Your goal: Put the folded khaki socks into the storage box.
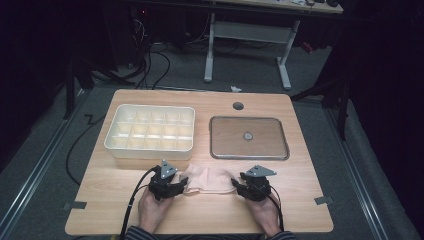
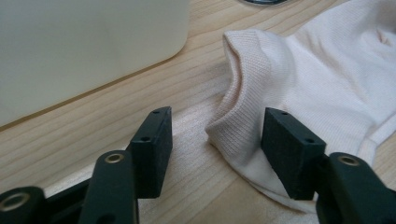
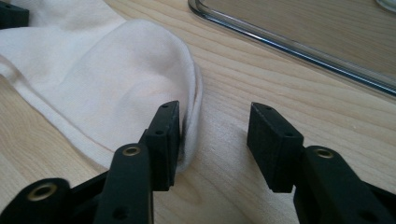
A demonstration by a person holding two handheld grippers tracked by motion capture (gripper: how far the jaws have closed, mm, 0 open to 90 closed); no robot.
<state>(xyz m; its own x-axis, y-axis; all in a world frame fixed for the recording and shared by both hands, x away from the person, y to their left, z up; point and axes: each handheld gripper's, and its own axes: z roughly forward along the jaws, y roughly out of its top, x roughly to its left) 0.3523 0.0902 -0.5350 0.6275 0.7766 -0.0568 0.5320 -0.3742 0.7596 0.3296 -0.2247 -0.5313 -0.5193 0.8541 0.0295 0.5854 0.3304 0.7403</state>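
A pale pink sock (image 1: 209,181) lies flat on the wooden table near its front edge, stretched between my two grippers. My left gripper (image 1: 183,186) stands at the sock's left end, held by a hand. In the left gripper view its jaws (image 2: 215,126) are open and the ribbed cuff (image 2: 243,93) lies between them, slightly raised, with no pad pressing on it. At the sock's right end sits my right gripper (image 1: 236,187). In the right gripper view it (image 3: 212,121) is open; the sock's rounded end (image 3: 140,70) touches the left pad, and bare wood shows in the gap.
A white box (image 1: 150,131) with several compartments stands behind the left gripper, its wall (image 2: 84,42) close by. A metal-rimmed clear tray (image 1: 249,137) lies at the back right, its rim (image 3: 289,42) just beyond the right gripper. A round hole (image 1: 238,106) marks the table's far edge.
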